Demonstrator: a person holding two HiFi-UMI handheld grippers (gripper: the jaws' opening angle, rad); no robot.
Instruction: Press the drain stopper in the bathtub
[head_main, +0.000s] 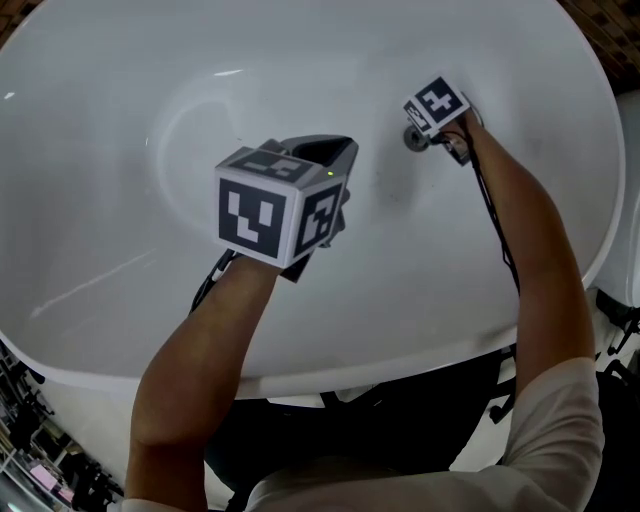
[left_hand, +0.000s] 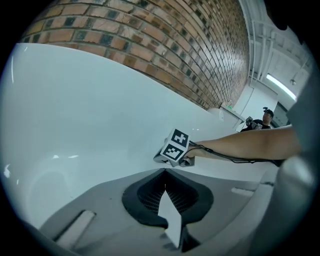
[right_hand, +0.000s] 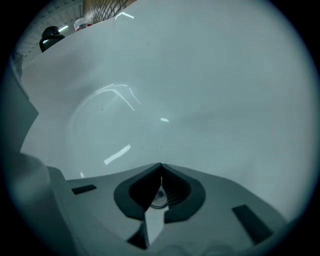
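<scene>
The white bathtub (head_main: 150, 70) fills the head view. Its round chrome drain stopper (head_main: 412, 139) sits on the tub floor at the upper right. My right gripper (head_main: 424, 132) reaches down to it, jaws shut, tips at or right over the stopper. In the right gripper view the stopper (right_hand: 159, 198) shows as a shiny disc through the gap behind the closed jaws of the right gripper (right_hand: 161, 165). My left gripper (head_main: 335, 152) hovers mid-tub, left of the drain. Its jaws are shut and empty, as the left gripper view shows (left_hand: 164, 170). That view also catches the right gripper's marker cube (left_hand: 175, 146).
A brick wall (left_hand: 150, 40) rises behind the tub's far rim. A person (left_hand: 265, 118) stands far off in the background. The tub's near rim (head_main: 300, 375) runs under both forearms, with dark equipment (head_main: 40, 440) on the floor outside it.
</scene>
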